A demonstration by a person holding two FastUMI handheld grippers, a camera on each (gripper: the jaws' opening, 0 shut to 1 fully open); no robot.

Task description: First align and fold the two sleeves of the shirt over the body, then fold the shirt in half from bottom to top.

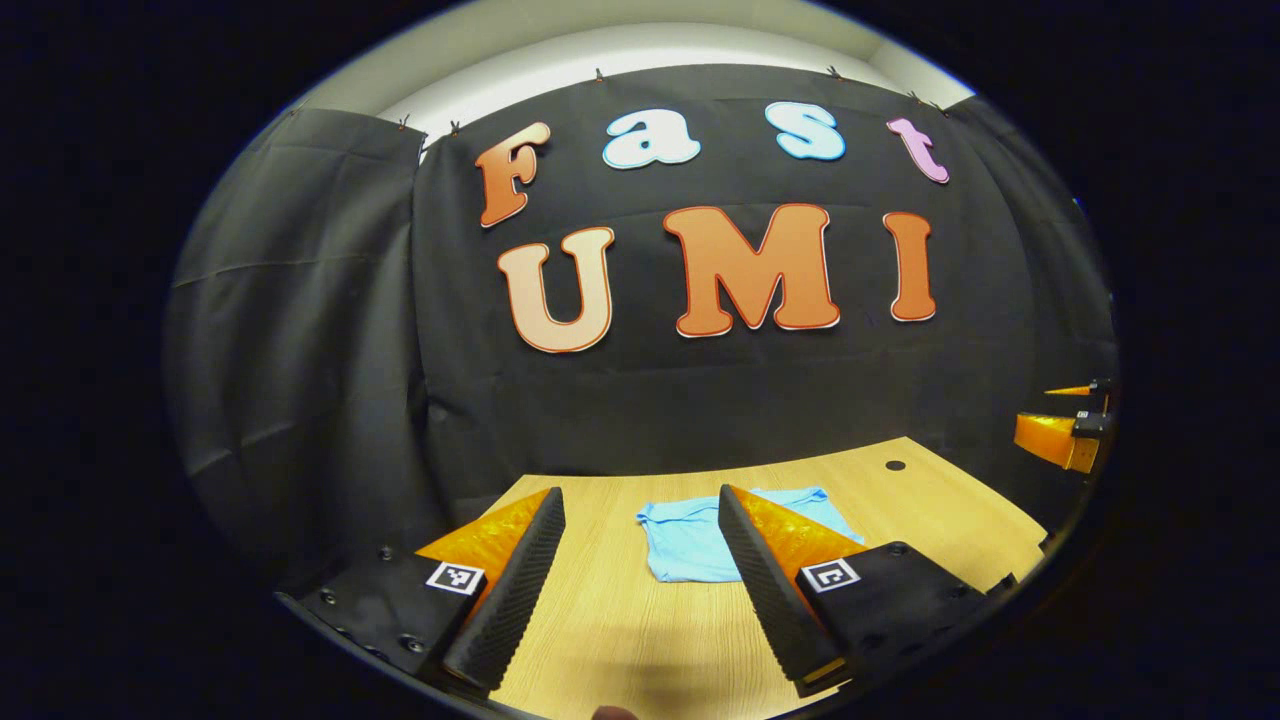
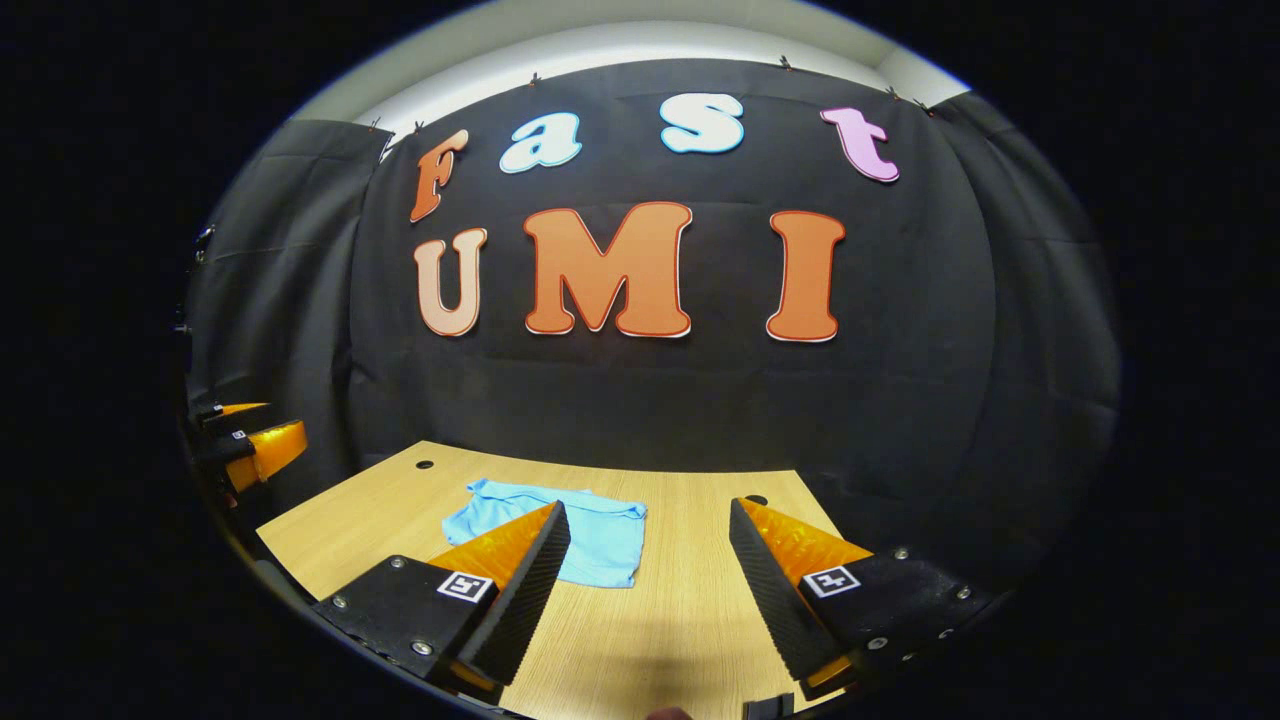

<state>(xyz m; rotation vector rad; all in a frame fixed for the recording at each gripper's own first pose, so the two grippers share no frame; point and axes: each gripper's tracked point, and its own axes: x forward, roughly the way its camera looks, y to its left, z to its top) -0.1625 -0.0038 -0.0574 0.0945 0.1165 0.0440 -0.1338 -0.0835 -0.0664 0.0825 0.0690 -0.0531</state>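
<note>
Light blue shirt [image 1: 700, 540] lies as a folded bundle, flat on the wooden table [image 1: 950, 500], toward the far edge by the black cloth wall. My left gripper [image 1: 640, 520] hangs above the table, fingers wide apart, holding nothing. My right gripper [image 2: 650, 530] likewise: wide, empty, clear of the shirt.

Wooden table [image 1: 930, 500]: light, straight-grained top, seen from above its near edge in both views. Two round dark cable holes near its far edge, one at the corner in the left gripper view [image 1: 895, 466], one in the right gripper view [image 2: 424, 465].

Black cloth wall [image 1: 330, 330]: hangs behind the table in loose folds, clipped along its top edge.

Pale wall strip [image 2: 620, 40]: above the cloth.
</note>
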